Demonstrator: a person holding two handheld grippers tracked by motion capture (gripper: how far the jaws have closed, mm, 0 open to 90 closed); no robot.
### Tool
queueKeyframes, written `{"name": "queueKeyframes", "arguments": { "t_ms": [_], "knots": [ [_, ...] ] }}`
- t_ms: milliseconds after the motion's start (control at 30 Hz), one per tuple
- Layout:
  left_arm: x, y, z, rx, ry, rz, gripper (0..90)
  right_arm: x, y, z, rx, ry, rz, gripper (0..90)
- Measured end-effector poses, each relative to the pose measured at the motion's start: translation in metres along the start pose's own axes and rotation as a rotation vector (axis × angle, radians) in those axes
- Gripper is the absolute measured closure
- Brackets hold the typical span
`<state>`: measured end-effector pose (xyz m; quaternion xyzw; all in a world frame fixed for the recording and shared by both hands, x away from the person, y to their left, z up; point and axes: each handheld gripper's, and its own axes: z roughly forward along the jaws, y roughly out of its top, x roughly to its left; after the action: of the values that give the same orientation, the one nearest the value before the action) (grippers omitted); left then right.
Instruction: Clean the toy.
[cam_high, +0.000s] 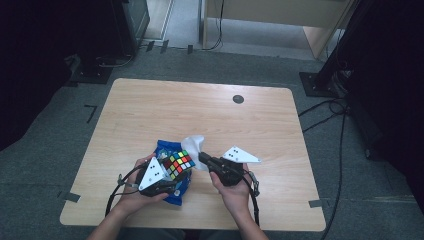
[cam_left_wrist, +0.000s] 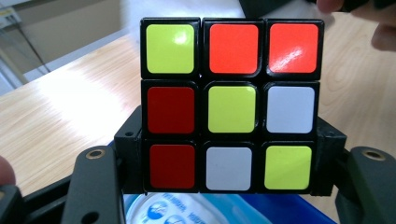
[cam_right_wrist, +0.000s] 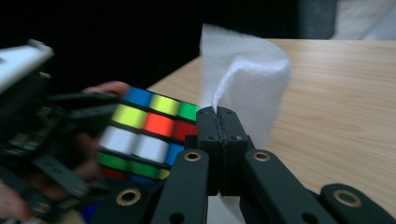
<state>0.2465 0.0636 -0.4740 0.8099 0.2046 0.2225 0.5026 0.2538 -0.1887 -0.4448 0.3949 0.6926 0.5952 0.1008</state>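
While clamped, cube squarely upright

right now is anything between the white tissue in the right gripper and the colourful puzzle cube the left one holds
Nothing visible stands between them. The right gripper pinches the white tissue right beside the colourful puzzle cube, which the left gripper clamps above the blue plastic packet. Whether tissue and cube touch, I cannot tell.

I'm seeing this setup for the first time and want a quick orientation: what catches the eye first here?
The colourful puzzle cube stands out, clamped in the left gripper above a blue packet at the table's near edge. Beside it, the right gripper pinches a white tissue shut between its jaws, close to the cube.
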Motion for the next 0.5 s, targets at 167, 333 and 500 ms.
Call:
{"name": "queueKeyframes", "arguments": {
  "t_ms": [167, 333, 500],
  "knots": [
    [-0.009, 0.002, 0.003, 0.000, -0.021, 0.034, 33.9, 0.014, 0.004, 0.008, 0.019, 0.134, 0.067, 90.0],
    [-0.009, 0.002, 0.003, 0.001, -0.014, 0.036, 33.9, 0.028, 0.007, 0.007, 0.041, 0.267, 0.078, 90.0],
    [-0.004, 0.003, -0.002, -0.020, 0.008, 0.027, 33.8, 0.033, 0.009, 0.006, 0.057, 0.274, 0.018, 90.0]
  ]
}}
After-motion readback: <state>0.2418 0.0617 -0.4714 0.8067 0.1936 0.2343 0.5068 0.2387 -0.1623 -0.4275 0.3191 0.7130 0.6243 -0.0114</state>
